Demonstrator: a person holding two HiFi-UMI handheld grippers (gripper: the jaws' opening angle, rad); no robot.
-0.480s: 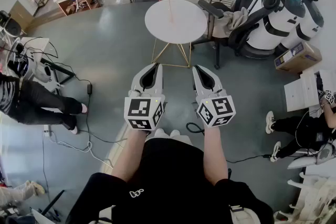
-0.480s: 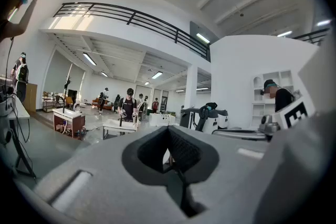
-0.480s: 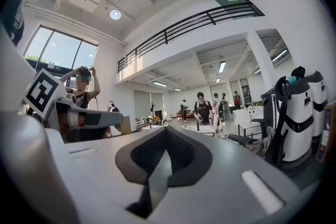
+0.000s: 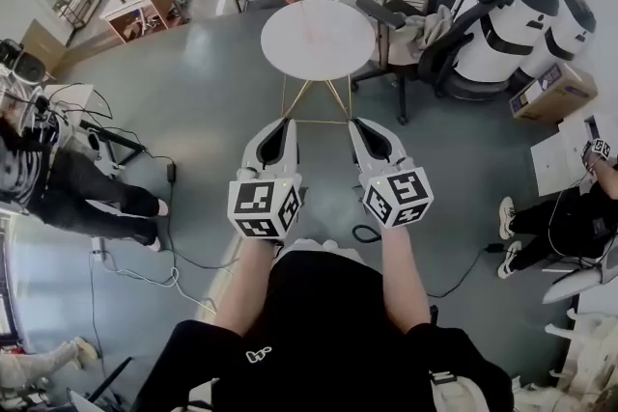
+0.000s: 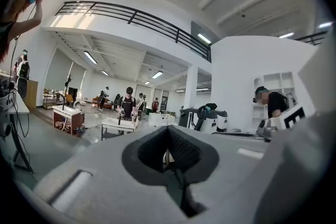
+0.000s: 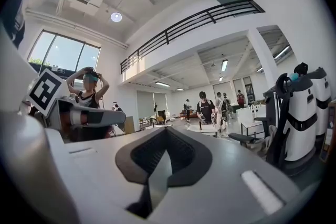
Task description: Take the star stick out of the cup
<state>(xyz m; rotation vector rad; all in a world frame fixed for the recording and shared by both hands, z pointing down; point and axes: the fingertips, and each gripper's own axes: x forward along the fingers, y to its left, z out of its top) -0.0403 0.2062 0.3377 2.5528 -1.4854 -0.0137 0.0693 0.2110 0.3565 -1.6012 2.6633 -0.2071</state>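
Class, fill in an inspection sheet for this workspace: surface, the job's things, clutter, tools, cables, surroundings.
Surface: round white table on thin gold legs, ahead of the person, beyond both tools.
Job's things: nothing seen clearly; a faint pink streak on the table, too small to tell.
Clutter: cardboard box on the floor at right.
Tools: left tool and right tool both shut, empty, held side by side.
Cables: black cable trailing over the floor at left; cable loop near the person.
Surroundings: office chair beside the table; a person's legs at left.
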